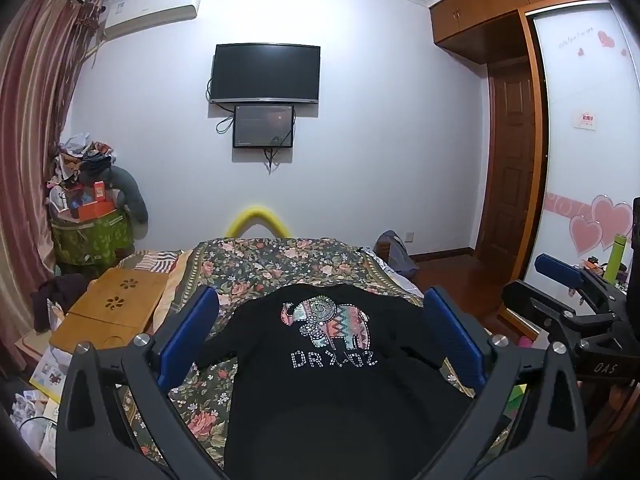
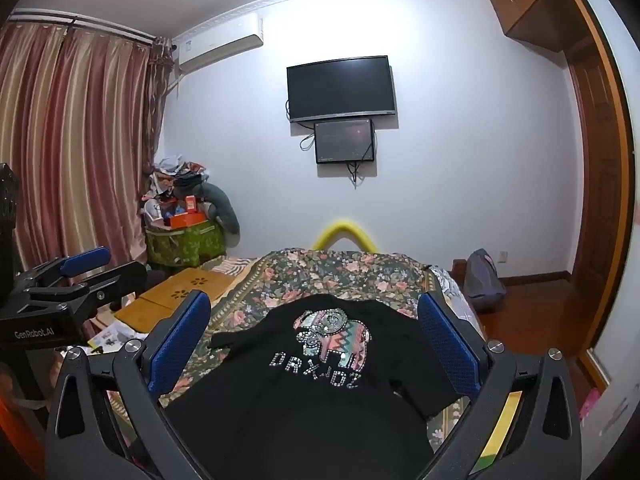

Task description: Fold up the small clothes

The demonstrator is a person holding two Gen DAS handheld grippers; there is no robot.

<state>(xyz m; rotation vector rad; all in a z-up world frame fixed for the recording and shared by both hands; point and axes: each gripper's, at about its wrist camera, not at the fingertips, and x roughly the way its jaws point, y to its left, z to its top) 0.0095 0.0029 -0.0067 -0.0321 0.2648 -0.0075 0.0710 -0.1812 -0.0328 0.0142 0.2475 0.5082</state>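
A small black top (image 1: 320,392) with a beaded elephant print and letters lies flat on the floral bedspread (image 1: 260,268), collar end away from me; it also shows in the right wrist view (image 2: 304,400). My left gripper (image 1: 320,332) is open, hovering above the top, blue pads either side of the print. My right gripper (image 2: 314,340) is open and empty above the same top. The right gripper shows at the right edge of the left wrist view (image 1: 568,304); the left gripper shows at the left of the right wrist view (image 2: 72,280).
A wooden lap desk (image 1: 112,312) lies on the bed's left side. A green bag piled with clutter (image 1: 88,232) stands by the curtain. A backpack (image 2: 484,280) sits on the floor at the right. A wardrobe (image 1: 580,140) lines the right wall.
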